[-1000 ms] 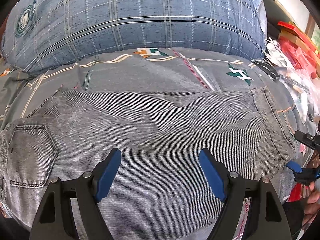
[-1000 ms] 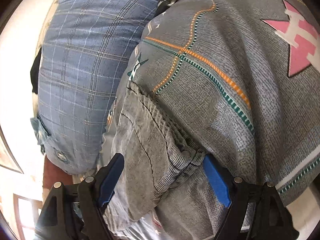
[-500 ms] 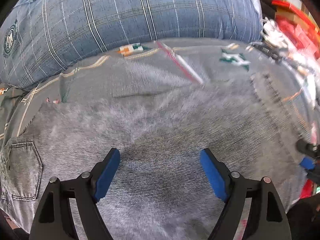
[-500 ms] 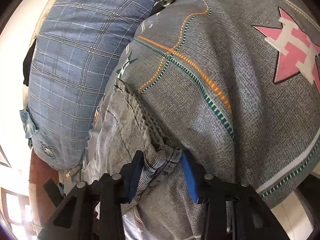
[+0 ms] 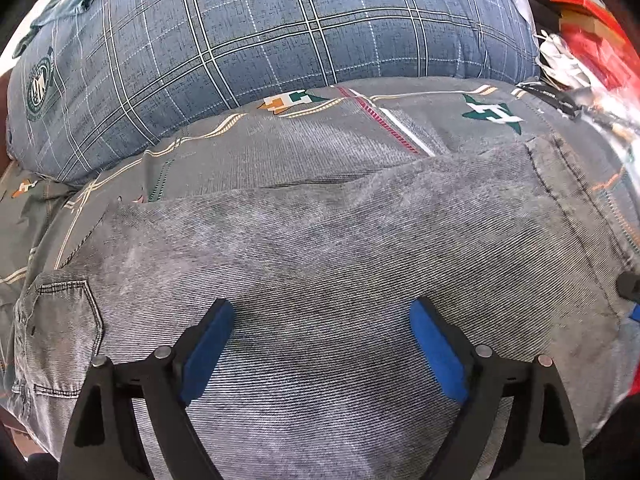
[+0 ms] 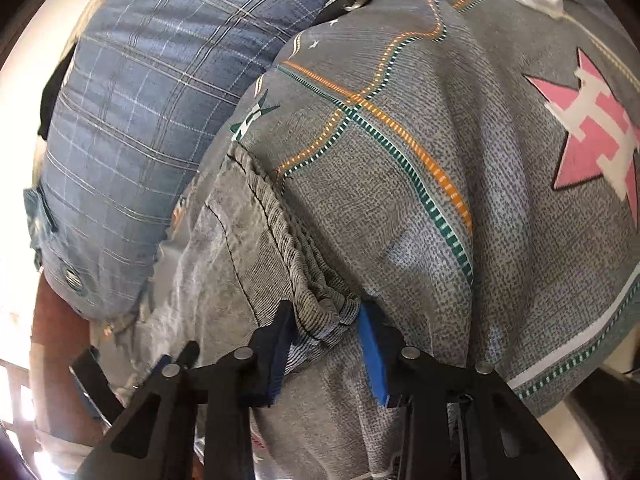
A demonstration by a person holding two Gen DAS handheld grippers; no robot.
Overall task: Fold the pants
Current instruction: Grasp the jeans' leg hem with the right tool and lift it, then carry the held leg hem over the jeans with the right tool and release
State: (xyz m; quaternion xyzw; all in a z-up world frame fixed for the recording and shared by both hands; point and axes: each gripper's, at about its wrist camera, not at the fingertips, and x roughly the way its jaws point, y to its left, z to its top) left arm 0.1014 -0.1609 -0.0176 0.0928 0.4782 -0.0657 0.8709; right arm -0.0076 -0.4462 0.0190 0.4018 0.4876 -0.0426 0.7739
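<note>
Left tongs (image 5: 322, 336) spread apart above grey pants (image 5: 340, 248); right tongs (image 6: 326, 344) clamped on pants' bunched hem (image 6: 320, 300), bed (image 6: 400, 208) beyond.

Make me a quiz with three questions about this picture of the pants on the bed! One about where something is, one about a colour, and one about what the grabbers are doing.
1. Where is the blue plaid pillow in the left wrist view?
A. Beyond the grey pants, past the patterned bedsheet
B. On top of the pants
C. Under the left gripper

2. What colour is the big star on the bedsheet in the right wrist view?
A. Yellow
B. Pink
C. Black

3. What is the right gripper doing?
A. Wide open over the pillow
B. Closed on the pants' hem
C. Holding a shoe

Answers
1. A: the pillow lies beyond the pants, with a strip of sheet between them.
2. B: the star is pink with white bars.
3. B: bunched hem cloth sits pinched between its blue pads, while the left gripper is open over the pants.
</note>
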